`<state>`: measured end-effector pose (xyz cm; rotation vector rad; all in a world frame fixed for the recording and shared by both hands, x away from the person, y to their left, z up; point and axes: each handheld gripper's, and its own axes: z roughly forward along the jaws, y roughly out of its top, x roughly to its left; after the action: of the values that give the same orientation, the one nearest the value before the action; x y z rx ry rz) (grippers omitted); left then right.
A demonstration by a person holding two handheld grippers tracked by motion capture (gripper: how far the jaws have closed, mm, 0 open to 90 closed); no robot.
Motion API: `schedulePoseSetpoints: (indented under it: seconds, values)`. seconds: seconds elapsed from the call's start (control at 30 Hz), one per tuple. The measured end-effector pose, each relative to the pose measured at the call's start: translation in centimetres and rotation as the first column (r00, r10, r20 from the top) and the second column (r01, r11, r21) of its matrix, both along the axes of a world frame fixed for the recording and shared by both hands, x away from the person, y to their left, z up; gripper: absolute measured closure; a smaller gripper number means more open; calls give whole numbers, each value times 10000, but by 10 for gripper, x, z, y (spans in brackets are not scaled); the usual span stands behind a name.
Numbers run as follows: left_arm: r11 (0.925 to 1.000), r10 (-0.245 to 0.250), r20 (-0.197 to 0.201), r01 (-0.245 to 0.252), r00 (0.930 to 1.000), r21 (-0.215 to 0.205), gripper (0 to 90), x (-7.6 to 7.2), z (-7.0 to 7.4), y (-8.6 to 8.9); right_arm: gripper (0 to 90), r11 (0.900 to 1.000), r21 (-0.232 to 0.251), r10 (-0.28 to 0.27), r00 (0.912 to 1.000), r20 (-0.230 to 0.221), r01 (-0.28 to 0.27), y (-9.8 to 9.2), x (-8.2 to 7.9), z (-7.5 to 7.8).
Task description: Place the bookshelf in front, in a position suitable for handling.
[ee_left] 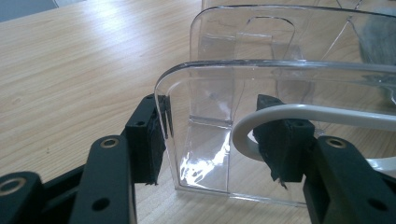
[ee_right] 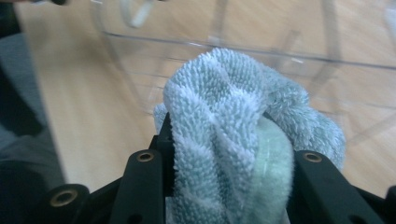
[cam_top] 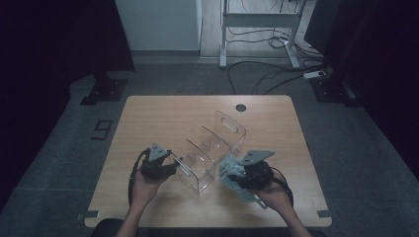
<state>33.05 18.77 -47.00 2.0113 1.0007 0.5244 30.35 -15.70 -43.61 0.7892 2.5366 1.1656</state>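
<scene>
Item: clear acrylic organiser [cam_top: 210, 150], divided into compartments, lying aslant on the desk [cam_top: 148, 118] towards its near edge, roughly midway between the left and right edges. One end wall carries a cut-out handle slot; the walls look smooth and glossy.

Item: pale blue-green terry cloth [ee_right: 233, 140], bunched, held just beside the organiser's near right side.

Right gripper [cam_top: 249, 174]: tongs pinching the cloth, which bulges out between and above them.

Left gripper [ee_left: 215, 140]: tongs straddling the organiser's near end wall, one pad against its outer face, the other inside; they appear to pinch the wall and steady it. Its own white cable [ee_left: 299, 116] loops across the inner jaw.

Step in hand, as judged: wiping the organiser. Handling note: keep the left hold firm and low so the light box does not skid; press the cloth flat to the wall and sweep in long strokes. Watch that the cloth does not snag a divider.
</scene>
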Motion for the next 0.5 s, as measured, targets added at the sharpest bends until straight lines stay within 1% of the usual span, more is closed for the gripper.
schedulePoseSetpoints:
  seconds: [0.1,0.23,0.4,0.5]
  values:
    - [10000,-79,-29,79,10000,5,457,0,0,2,604,9990,1,-438,9990,64,438,-12,6,0]
    - [9998,-185,-75,186,9998,66,457,-1,1,4,604,9938,-75,-1107,9937,144,1108,-30,13,0]
    - [9995,-301,-93,302,9995,74,458,-3,1,4,602,9809,-201,-1930,9809,261,1935,-50,22,-3]
    - [9992,-384,-103,385,9992,49,458,-6,1,3,602,9729,-148,-2305,9728,216,2308,-61,28,-7]
